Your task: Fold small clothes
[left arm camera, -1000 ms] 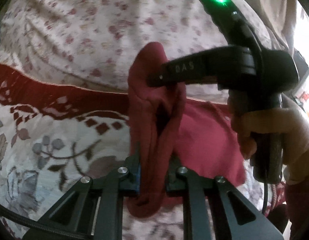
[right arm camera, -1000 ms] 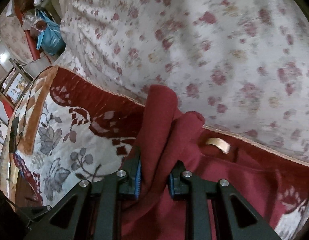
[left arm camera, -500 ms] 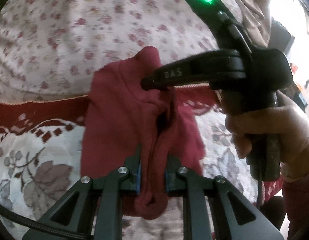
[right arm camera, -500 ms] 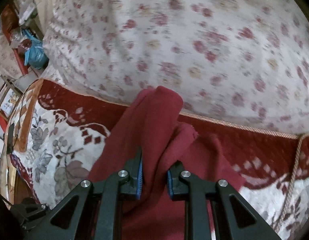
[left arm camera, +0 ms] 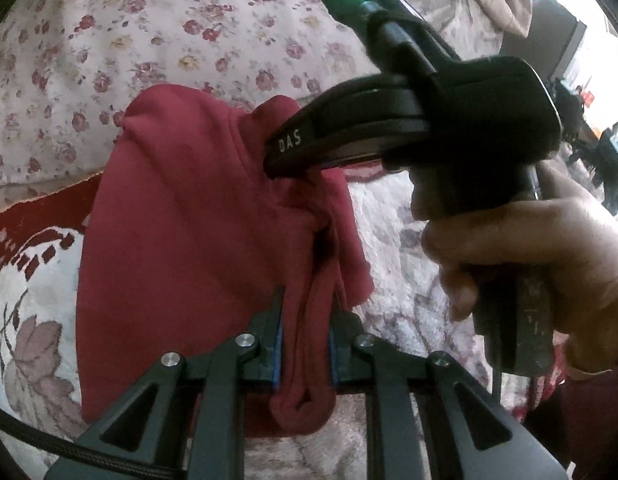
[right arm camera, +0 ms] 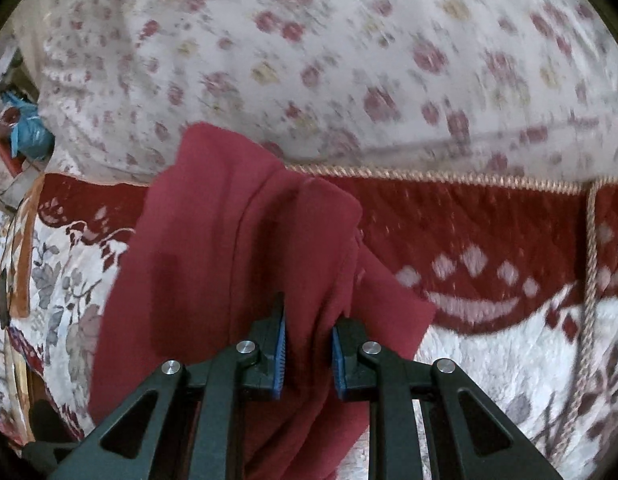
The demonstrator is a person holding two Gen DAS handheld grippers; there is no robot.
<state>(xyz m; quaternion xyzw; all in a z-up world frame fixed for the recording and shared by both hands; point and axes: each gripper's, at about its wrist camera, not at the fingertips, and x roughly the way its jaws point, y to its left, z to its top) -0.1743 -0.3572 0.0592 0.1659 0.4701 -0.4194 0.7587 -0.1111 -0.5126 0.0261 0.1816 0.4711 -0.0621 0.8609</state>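
A dark red garment (left arm camera: 189,240) hangs bunched between both grippers above a patterned blanket. My left gripper (left arm camera: 305,312) is shut on a rolled fold of it, and a lump of cloth sticks out below the blue pads. In the left wrist view the right gripper (left arm camera: 285,156) bites the garment's upper edge, with a person's hand (left arm camera: 529,248) around its handle. In the right wrist view the red garment (right arm camera: 213,260) fills the gap of my right gripper (right arm camera: 309,320); its jaws are opening slightly, but the pads still press on the cloth.
A large floral-print cushion or duvet (right arm camera: 349,40) rises behind. The blanket's dark red border (right arm camera: 489,232) with cord trim runs below it, over a white flowered field (left arm camera: 409,272). A blue bag (right arm camera: 27,136) and clutter sit far left.
Both grippers have carried the garment sideways and a little lower across the blanket. More of it now hangs spread out to the left of the fingers. Both grips have held.
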